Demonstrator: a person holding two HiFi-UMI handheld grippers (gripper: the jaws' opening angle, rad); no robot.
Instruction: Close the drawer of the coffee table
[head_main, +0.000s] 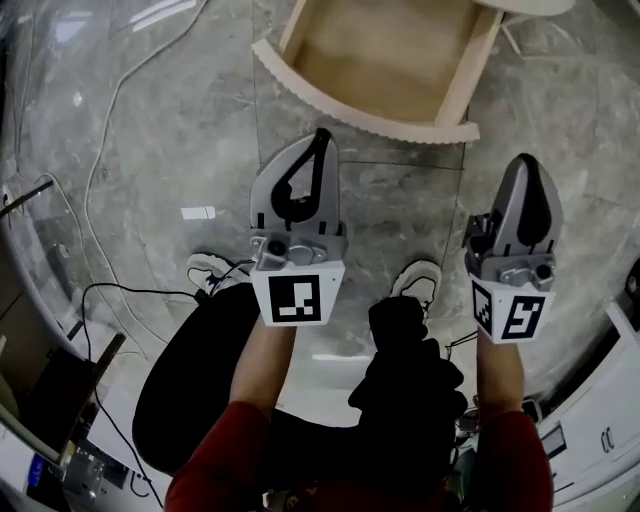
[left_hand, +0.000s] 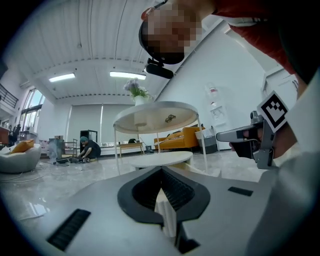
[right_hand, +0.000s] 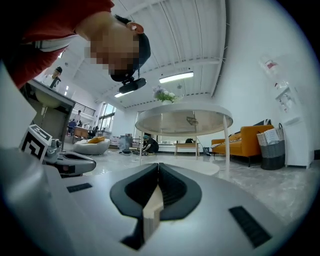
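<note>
1. Grey marble floor (head_main: 150, 120) fills the head view. Loose cables (head_main: 100, 160) are trailed over its left side.
2. Left gripper (head_main: 322, 135) is held level above the floor, facing the drawer front. In the left gripper view its jaws are seen pressed together, with nothing between them.
3. Drawer (head_main: 385, 55) is found at the floor's far edge, pulled well out from the coffee table (left_hand: 155, 112). Its wooden bottom is bare, and its curved, fluted front (head_main: 365, 118) is turned toward the person. It lies ahead of both grippers, more in line with the left one.
4. Right gripper (head_main: 527, 160) is held level, opposite the right end of the drawer front. Its jaws are likewise shut on nothing.
5. Progress is judged as not started, since the drawer stands fully open and both gripper views show it apart from the tips.
6. Remaining: the front is to be met and the drawer pushed back until it sits home in the table.
</note>
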